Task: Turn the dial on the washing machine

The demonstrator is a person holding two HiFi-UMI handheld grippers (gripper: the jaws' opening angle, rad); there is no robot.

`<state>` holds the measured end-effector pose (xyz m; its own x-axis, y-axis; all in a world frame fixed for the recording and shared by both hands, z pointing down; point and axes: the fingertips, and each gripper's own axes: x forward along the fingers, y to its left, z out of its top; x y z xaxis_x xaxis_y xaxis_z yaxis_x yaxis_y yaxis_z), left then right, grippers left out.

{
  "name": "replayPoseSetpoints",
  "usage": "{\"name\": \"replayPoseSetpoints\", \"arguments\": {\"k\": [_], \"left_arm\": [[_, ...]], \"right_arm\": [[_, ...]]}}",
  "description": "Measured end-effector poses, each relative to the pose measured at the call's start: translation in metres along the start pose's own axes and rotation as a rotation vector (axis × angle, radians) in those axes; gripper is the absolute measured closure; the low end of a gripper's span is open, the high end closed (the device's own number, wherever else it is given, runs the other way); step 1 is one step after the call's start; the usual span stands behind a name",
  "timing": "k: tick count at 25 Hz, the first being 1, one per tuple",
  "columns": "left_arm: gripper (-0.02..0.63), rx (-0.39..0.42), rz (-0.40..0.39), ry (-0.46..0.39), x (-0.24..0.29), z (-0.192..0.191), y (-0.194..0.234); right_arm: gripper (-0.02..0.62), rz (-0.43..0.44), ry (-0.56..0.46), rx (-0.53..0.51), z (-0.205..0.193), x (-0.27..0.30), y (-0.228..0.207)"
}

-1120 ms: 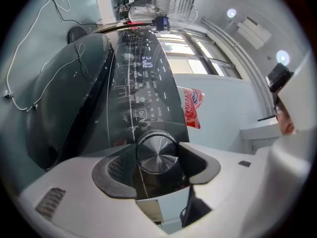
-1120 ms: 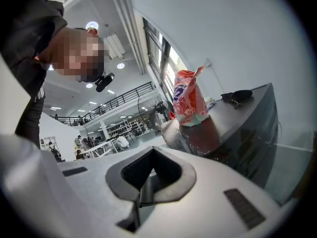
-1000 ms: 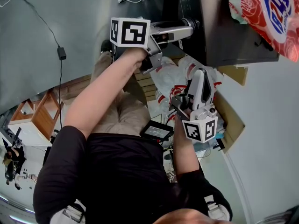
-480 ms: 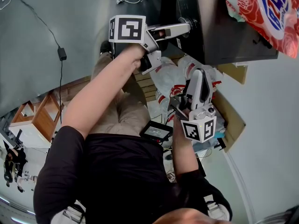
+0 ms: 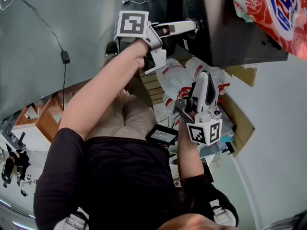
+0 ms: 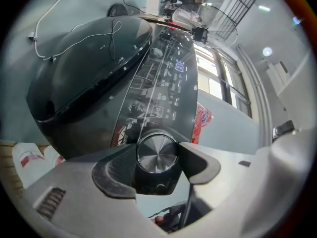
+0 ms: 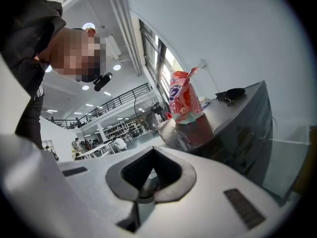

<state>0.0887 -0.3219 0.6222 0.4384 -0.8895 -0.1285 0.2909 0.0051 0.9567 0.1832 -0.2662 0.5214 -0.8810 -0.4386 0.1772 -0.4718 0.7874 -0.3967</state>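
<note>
The dark washing machine fills the top right of the head view. Its silver dial sits low on the glossy control panel, whose display is lit. My left gripper is shut on the dial, one dark pad pressed against each side. From above, the left gripper reaches rightward onto the machine's front. My right gripper is held lower, away from the machine and pointing up. Its jaws are shut with nothing between them, as the right gripper view shows.
A red and white detergent bag lies on the machine's top. White plastic bags and cardboard lie on the floor below the machine. A cable with an adapter and a wooden stool are to the left. The machine's dark round door bulges beside the panel.
My left gripper has rolled a little while staying on the dial, and its marker cube has shifted up. The right gripper has hardly moved.
</note>
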Motion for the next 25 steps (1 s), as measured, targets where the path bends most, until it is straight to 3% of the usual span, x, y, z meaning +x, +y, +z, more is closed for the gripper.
{"name": "replayPoseSetpoints", "arguments": {"k": [11, 17, 20, 22, 25], "left_arm": [[0.344, -0.043, -0.055, 0.014, 0.001, -0.002, -0.003], [0.344, -0.026, -0.083, 0.045, -0.015, -0.015, -0.006], [0.362, 0.071, -0.058, 0.01, -0.031, -0.012, -0.006], [0.437, 0.17, -0.033, -0.019, -0.043, -0.009, -0.008], [0.529, 0.411, 0.005, -0.025, -0.057, -0.01, -0.017]], "right_arm": [[0.594, -0.006, 0.0, 0.008, -0.001, 0.003, -0.002], [0.594, -0.014, 0.005, 0.012, -0.004, 0.003, -0.003], [0.594, -0.02, 0.006, 0.01, -0.005, 0.003, -0.007], [0.594, -0.024, 0.004, 0.009, -0.005, 0.003, -0.009], [0.594, -0.021, 0.004, 0.0, -0.005, 0.004, -0.009]]}}
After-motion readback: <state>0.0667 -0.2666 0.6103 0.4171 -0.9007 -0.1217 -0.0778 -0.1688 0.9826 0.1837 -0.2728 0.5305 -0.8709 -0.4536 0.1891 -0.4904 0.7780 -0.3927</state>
